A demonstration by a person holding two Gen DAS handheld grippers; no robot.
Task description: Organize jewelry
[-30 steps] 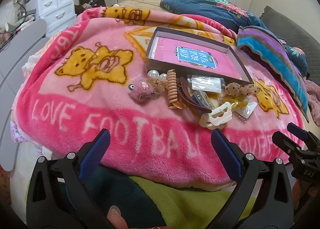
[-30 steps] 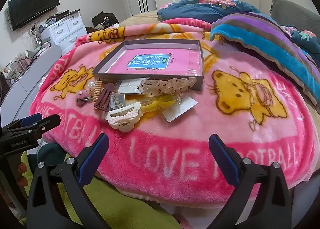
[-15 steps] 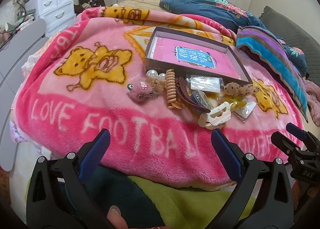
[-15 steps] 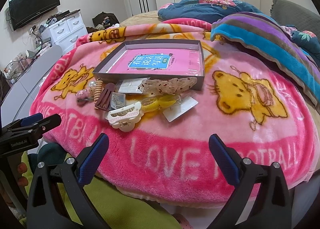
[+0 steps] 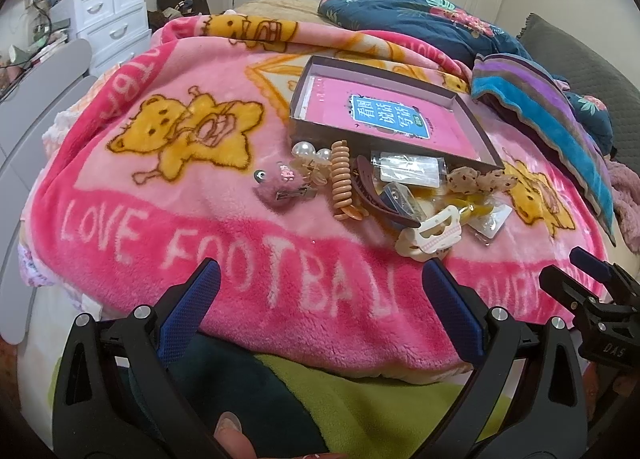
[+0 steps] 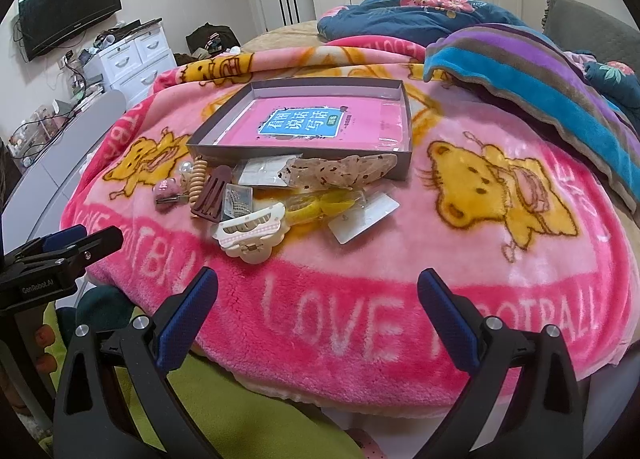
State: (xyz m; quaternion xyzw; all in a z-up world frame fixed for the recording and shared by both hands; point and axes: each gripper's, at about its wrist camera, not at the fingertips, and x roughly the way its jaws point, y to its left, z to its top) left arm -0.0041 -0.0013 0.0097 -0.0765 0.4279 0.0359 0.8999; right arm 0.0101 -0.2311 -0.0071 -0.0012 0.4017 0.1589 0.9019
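A pile of hair accessories and jewelry lies on the pink blanket in front of a shallow grey box (image 5: 476, 131) (image 6: 404, 163) with a pink book in it. I see a white claw clip (image 5: 430, 233) (image 6: 252, 229), an orange spiral tie (image 5: 342, 179), a brown clip (image 6: 212, 193), a pearl piece (image 5: 308, 153), a pink fuzzy clip (image 5: 280, 189) and several small plastic packets. My left gripper (image 5: 320, 295) and right gripper (image 6: 318, 295) are both open and empty, held near the bed's front edge, short of the pile.
The pink "LOVE FOOTBALL" blanket (image 6: 520, 199) covers the bed. A striped blanket (image 6: 540, 75) and a dark floral quilt (image 5: 432, 19) lie at the back right. A white drawer chest (image 5: 108, 19) stands far left. Green fabric (image 5: 360, 399) lies below the grippers.
Both grippers have crept slightly forward and stay open; the objects on the blanket have not moved.
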